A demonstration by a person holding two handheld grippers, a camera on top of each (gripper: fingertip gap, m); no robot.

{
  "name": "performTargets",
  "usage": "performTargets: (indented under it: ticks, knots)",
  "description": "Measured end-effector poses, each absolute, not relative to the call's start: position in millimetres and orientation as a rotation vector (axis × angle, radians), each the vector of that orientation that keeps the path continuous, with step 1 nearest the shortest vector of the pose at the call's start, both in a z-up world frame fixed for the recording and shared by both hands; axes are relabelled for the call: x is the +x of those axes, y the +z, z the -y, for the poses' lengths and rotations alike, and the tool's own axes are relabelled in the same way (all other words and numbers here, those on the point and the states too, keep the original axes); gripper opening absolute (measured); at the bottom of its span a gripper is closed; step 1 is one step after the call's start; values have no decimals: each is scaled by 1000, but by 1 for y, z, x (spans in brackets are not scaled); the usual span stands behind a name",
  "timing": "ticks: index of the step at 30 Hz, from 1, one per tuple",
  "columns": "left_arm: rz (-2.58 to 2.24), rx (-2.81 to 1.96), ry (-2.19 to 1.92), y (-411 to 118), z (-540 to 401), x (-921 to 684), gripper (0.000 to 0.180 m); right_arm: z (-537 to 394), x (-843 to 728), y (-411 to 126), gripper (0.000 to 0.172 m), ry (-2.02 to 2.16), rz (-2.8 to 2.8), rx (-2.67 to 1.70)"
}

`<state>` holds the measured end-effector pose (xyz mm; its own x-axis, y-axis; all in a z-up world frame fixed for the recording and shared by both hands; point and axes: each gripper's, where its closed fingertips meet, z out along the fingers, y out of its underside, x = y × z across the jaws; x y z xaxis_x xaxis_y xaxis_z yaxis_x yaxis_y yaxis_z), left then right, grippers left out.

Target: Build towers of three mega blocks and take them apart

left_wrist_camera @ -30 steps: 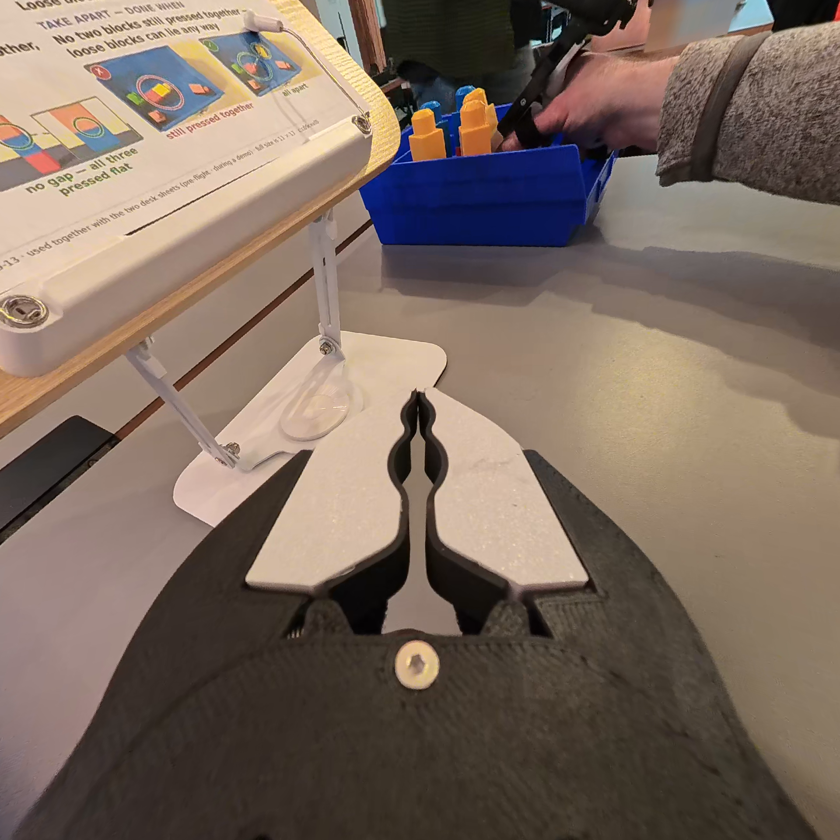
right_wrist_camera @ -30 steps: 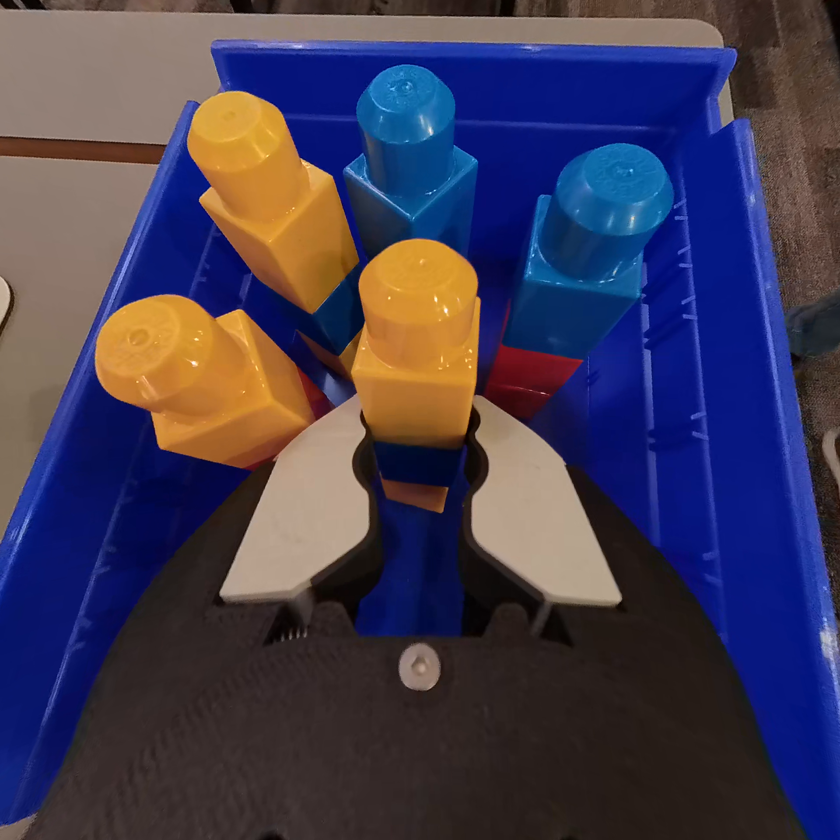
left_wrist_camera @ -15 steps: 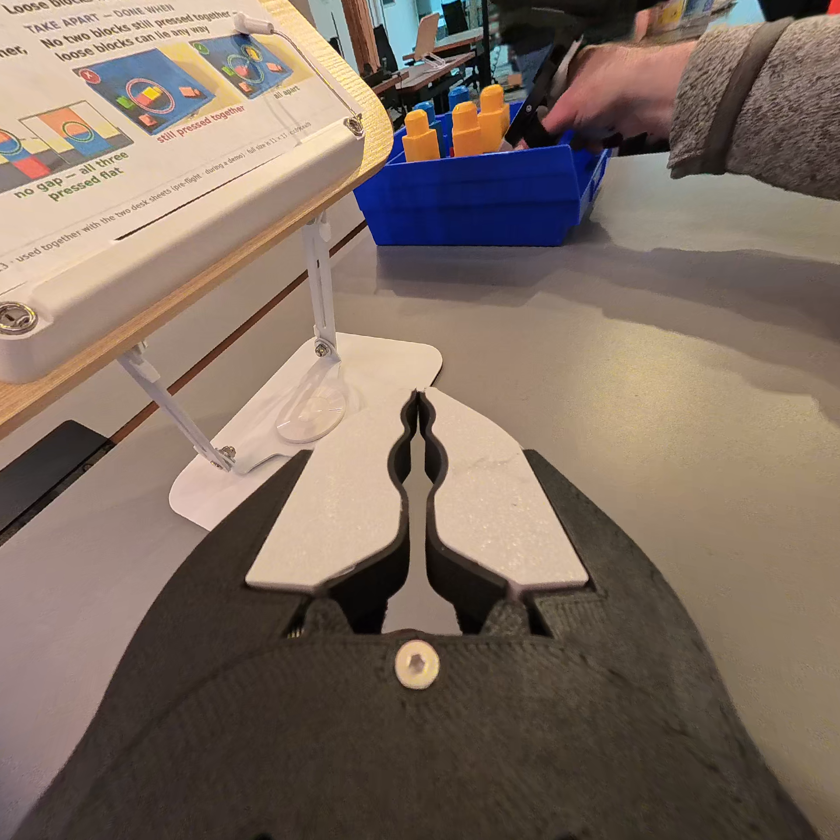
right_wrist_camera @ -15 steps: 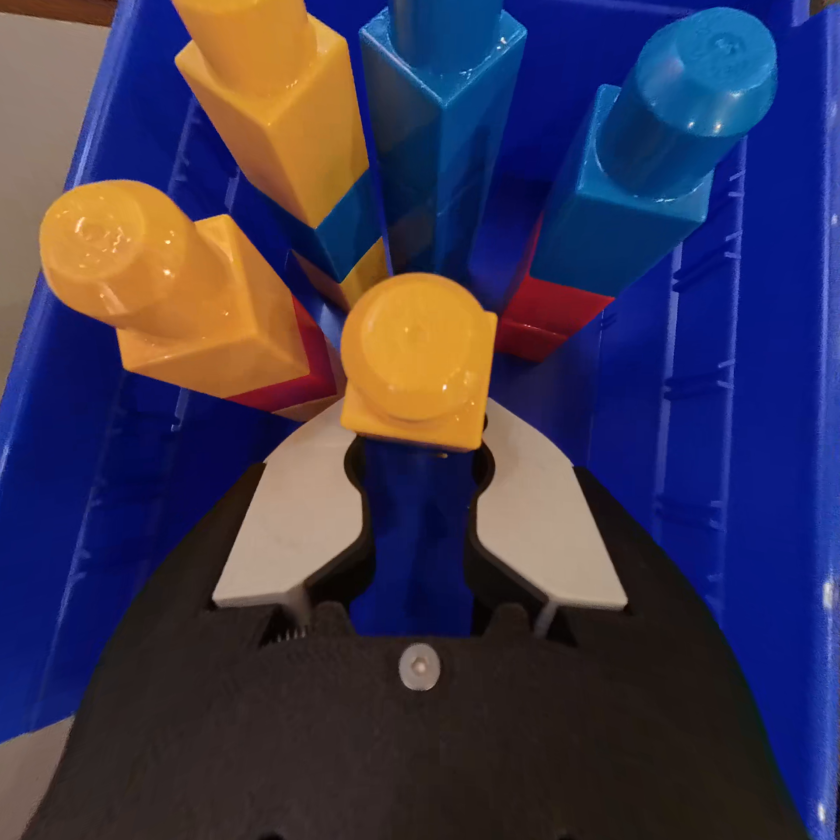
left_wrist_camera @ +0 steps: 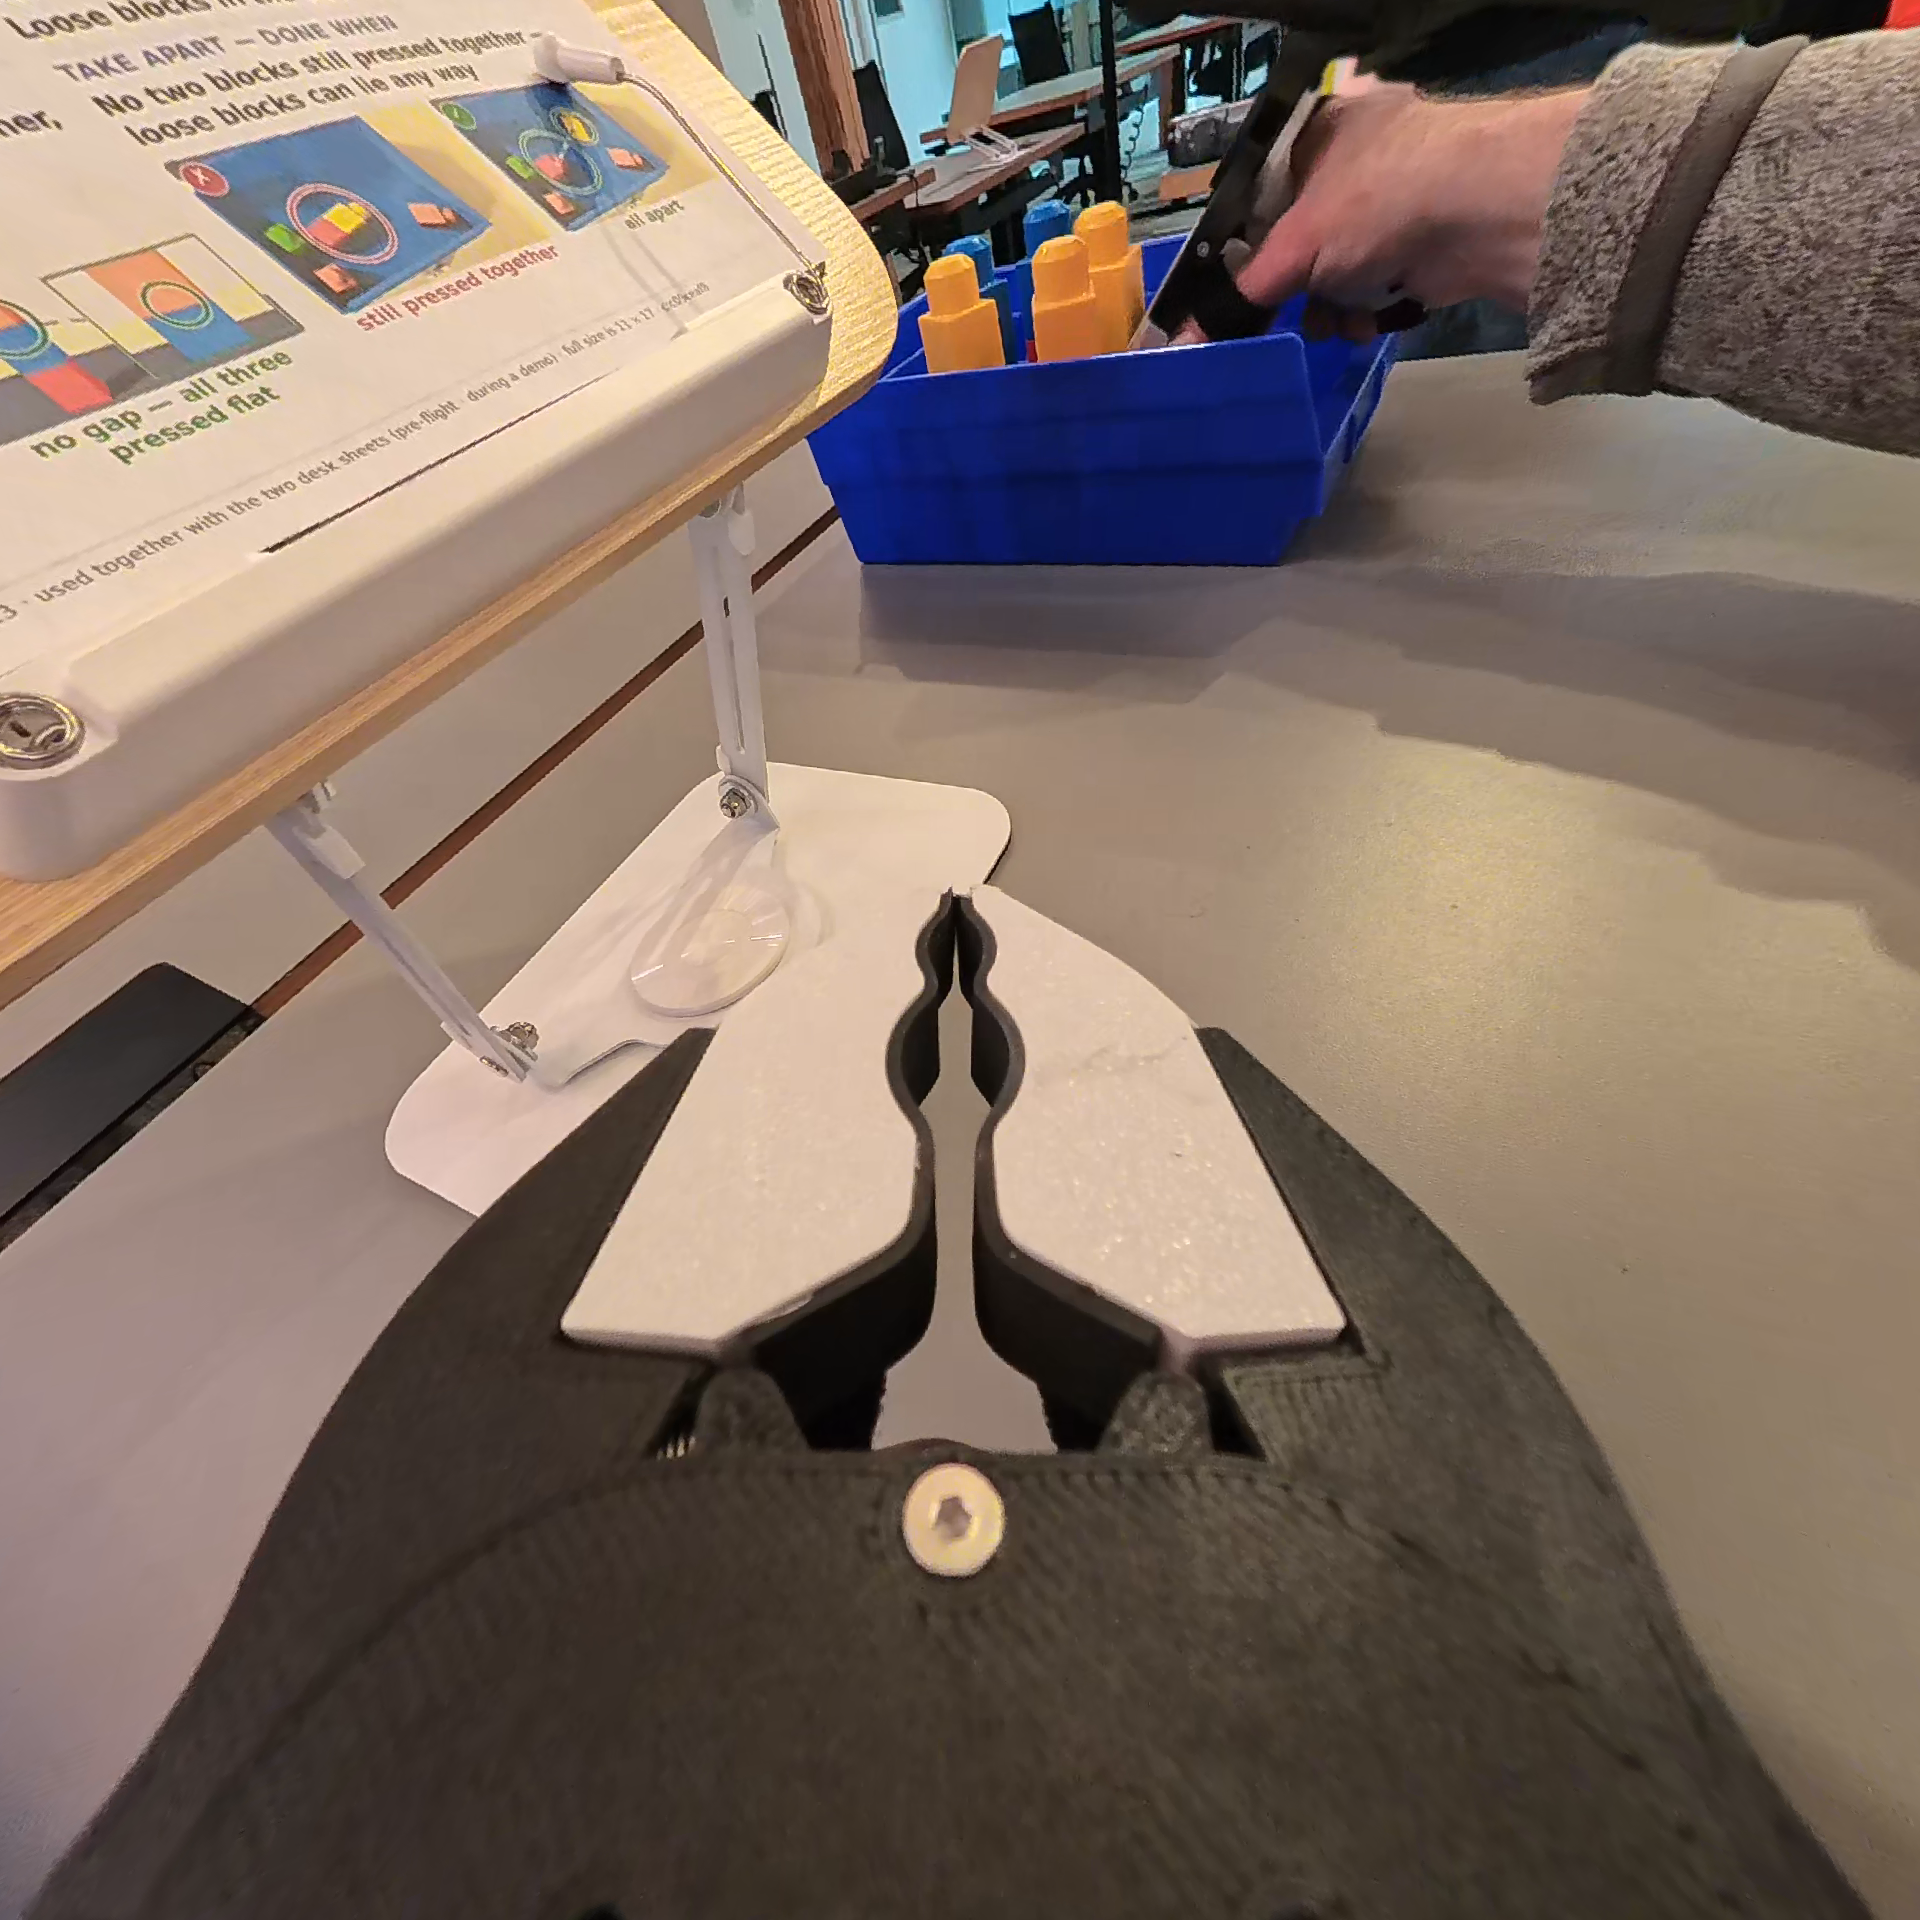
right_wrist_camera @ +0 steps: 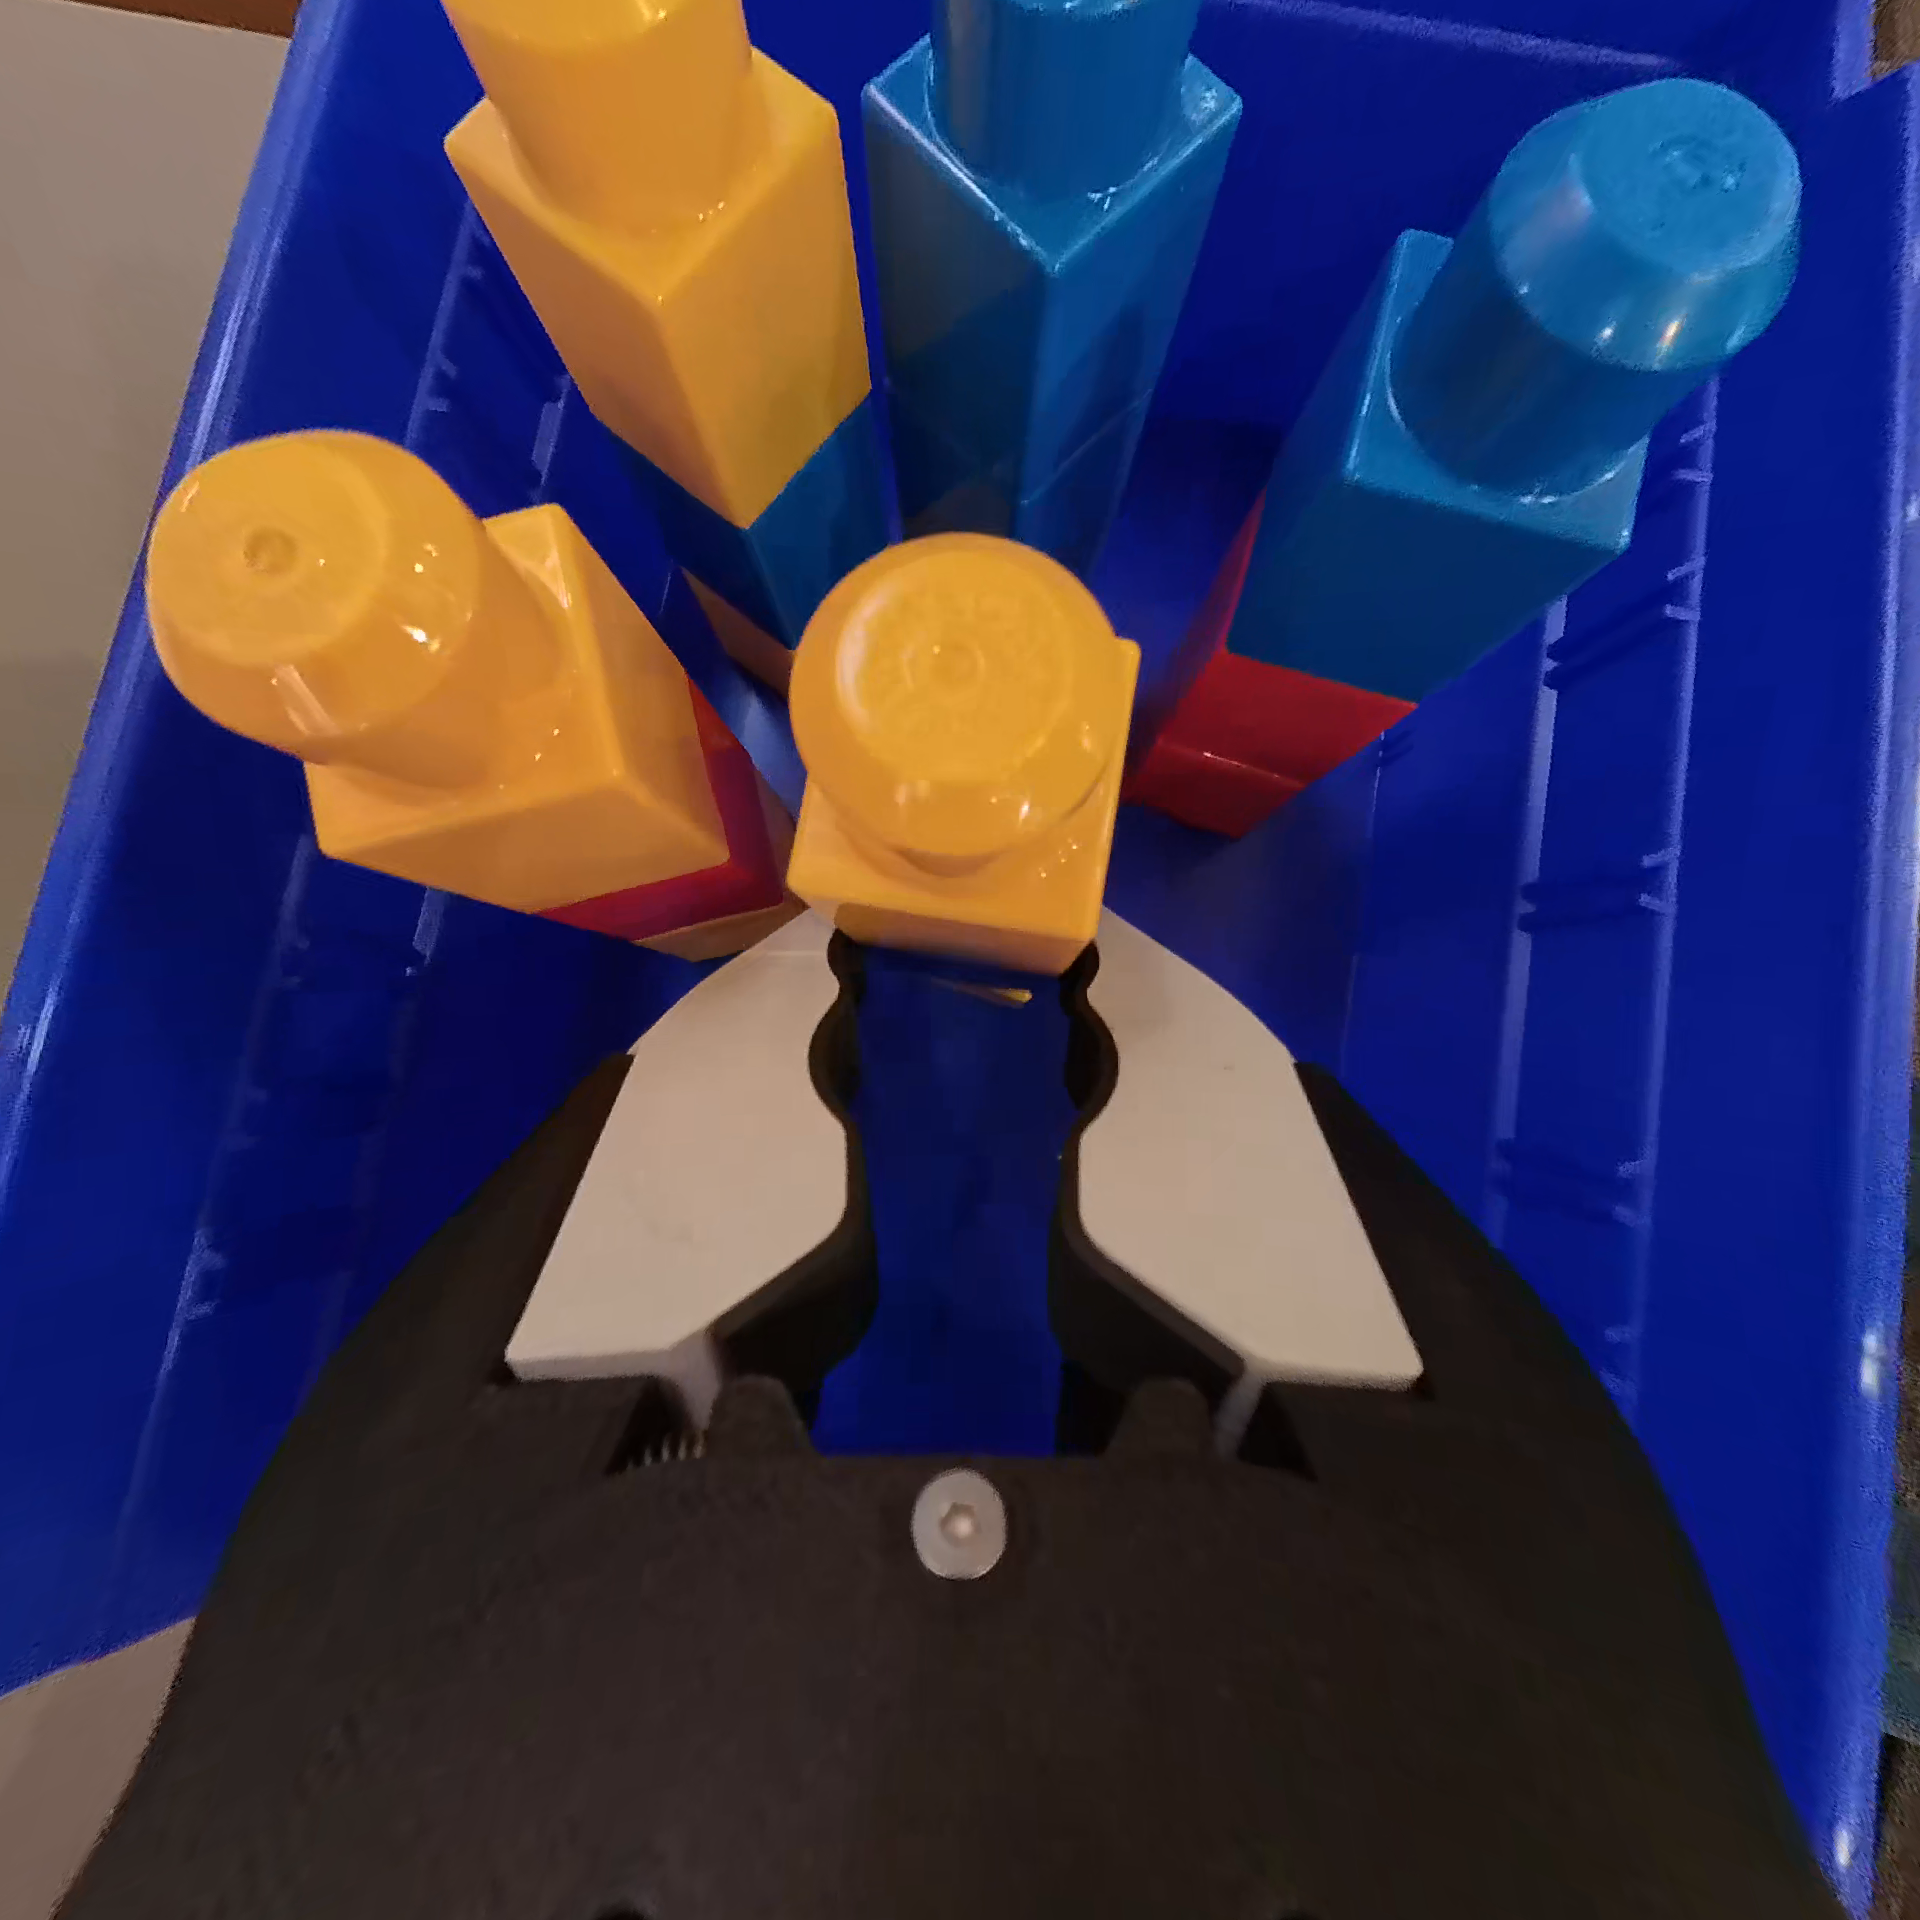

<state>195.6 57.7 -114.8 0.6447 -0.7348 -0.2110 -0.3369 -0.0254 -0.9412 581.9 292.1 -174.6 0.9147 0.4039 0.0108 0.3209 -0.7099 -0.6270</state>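
Jaws of the right gripper [right_wrist_camera: 961, 961] are clamped on a yellow-topped plastic block tower [right_wrist_camera: 961, 748] inside the blue plastic bin [right_wrist_camera: 1766, 935]; lifting out is judged next; left gripper [left_wrist_camera: 958, 906] jaws are clenched empty.

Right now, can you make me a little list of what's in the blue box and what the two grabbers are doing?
Box: blue bin on a grey table
Towers inside: five, standing or leaning
Tops: three yellow, two blue
Nearest tower: yellow-topped tower, between the jaws of the right gripper
Right gripper: inside the bin, jaws closed around that tower
Left gripper: over the table, jaws shut, holding nothing
Beside it: white stand with an instruction sheet
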Motion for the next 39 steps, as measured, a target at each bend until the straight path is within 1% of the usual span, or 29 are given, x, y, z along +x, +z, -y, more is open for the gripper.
performTargets:
  ticks: [8, 10, 13, 17, 20, 23, 25, 26, 32, 35, 39]
  knots:
    - [-906, -1626, -401, -116, -58, 197, 0, -298, 579, -175, 38, 189, 517, -2428]
    - [-903, -1625, -403, -116, -58, 197, 0, -298, 582, -178, 48, 162, 506, -2443]
    - [-900, -1621, -401, -114, -58, 196, 0, -296, 590, -177, 56, 104, 497, -2425]
    - [-900, -1626, -407, -116, -58, 196, 0, -282, 595, -163, 55, 81, 492, -2383]
    - [-901, -1628, -405, -116, -58, 196, 0, -269, 595, -143, 48, 66, 498, -2303]
    - [-894, -1626, -404, -115, -59, 194, 0, -250, 588, -117, 30, 52, 519, -2199]
    - [-890, -1630, -406, -115, -58, 192, 0, -234, 575, -99, 6, 77, 549, -2117]
    - [-888, -1630, -411, -115, -58, 191, 0, -225, 568, -89, 0, 74, 565, -2070]
    - [-934, -1627, -364, -112, -47, 182, 0, -163, 510, -28, 0, -5, 671, -1762]
    - [-953, -1636, -314, -115, -39, 171, 0, -134, 461, -15, 0, 79, 784, -1685]
    - [-925, -1641, -229, -108, -27, 137, 0, -99, 382, -14, 0, 240, 965, -1561]
